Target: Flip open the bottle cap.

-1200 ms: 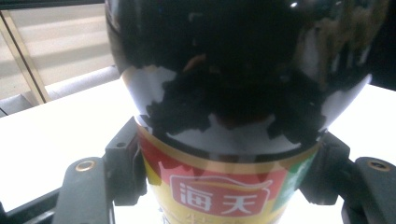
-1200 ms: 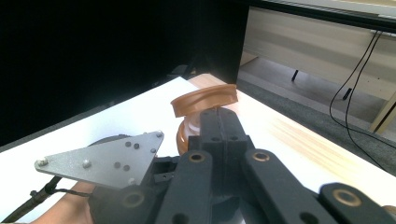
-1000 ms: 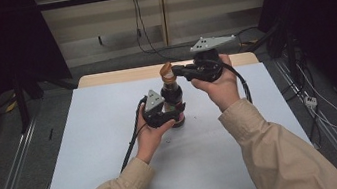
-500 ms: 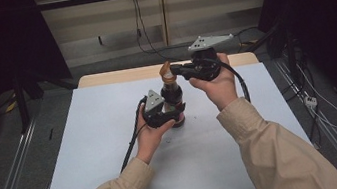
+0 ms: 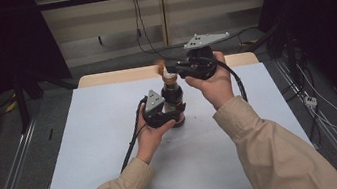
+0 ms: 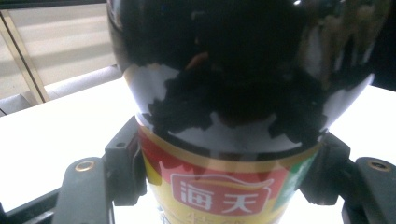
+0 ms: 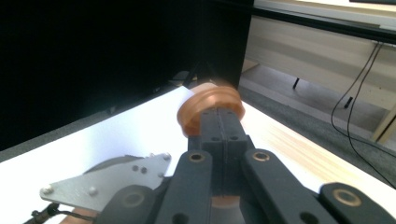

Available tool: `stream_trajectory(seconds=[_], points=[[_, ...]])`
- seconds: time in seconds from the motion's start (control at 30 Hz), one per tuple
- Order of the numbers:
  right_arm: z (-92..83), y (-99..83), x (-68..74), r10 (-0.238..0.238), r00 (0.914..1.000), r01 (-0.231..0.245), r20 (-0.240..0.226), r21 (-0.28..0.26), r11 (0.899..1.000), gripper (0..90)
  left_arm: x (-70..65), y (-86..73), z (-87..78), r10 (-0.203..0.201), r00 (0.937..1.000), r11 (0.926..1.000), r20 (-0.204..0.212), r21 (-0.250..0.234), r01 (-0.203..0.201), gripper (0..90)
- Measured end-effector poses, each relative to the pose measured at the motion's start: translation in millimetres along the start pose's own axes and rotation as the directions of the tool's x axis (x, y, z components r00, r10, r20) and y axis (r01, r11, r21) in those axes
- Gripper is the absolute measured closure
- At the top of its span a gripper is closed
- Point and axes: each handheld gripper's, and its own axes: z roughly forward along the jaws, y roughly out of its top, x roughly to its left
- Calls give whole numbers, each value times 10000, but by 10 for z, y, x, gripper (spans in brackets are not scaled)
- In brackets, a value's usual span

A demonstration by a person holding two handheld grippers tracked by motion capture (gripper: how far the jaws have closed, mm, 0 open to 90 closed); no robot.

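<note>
Bottle (image 5: 173,99): dark glass, upright on the white table (image 5: 94,151), red and yellow label with white characters on its lower body. In the left gripper view the bottle (image 6: 224,121) stands between the two black jaws, one pad pressed against each side of the label band; its dark shoulder bulges above the pads.

Left gripper (image 5: 162,118): jaws closed around the bottle's lower body, clamping it from both sides. Grey three-cornered plate on top, cable trailing back toward the person along the table.

Cap (image 5: 162,70): orange-brown, round, hinged open; it sits above the bottle's neck. In the right gripper view the cap (image 7: 210,105) lies at the tips of the jaws, its ribbed rim spreading to both sides of them, slightly blurred.

Right gripper (image 5: 178,69): held level at the height of the bottle's top, jaws pointing toward the cap. In its own view the two jaws stand pressed flat together with no gap; whether a thin edge of the cap is pinched between the tips cannot be told.

Sleeves: beige, both forearms entering from the near edge.
</note>
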Motion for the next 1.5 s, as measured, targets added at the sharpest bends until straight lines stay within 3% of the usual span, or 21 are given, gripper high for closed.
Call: stream_trajectory(seconds=[0.47,0.63,0.73,0.77,1.0,1.07,1.23,1.33,1.5], points=[[-86,-79,-45,336,9992,-340,-209,-167,9993,898,1,-1,5,-53,10000,10000,-18,-55,53,296],[-147,-137,-59,418,9990,-419,-129,-70,9991,784,-1,-1,8,-187,9997,9998,-170,-125,185,290],[-187,-174,-72,520,9985,-521,-157,-90,9986,705,16,-7,6,-458,9989,9988,21,-156,459,280],[-203,-186,-75,518,9985,-520,-179,-108,9986,687,32,-5,-4,-515,9983,9986,291,-69,517,272],[-307,-305,-69,467,9988,-469,-132,-148,9988,533,80,55,-139,-604,9974,9981,401,104,600,200],[-331,-351,-63,422,9991,-423,-28,-168,9990,488,82,61,-178,-410,9985,9990,370,219,402,195],[-383,-456,-54,477,9987,-472,178,-262,9985,378,128,26,-274,-650,9957,9970,666,469,619,170],[-415,-515,-34,464,9986,-457,247,-289,9985,338,124,-4,-345,-450,9961,9978,759,530,410,167],[-452,-636,-24,539,9983,-530,233,-380,9979,300,136,15,-451,-679,9941,9971,844,388,648,133]])
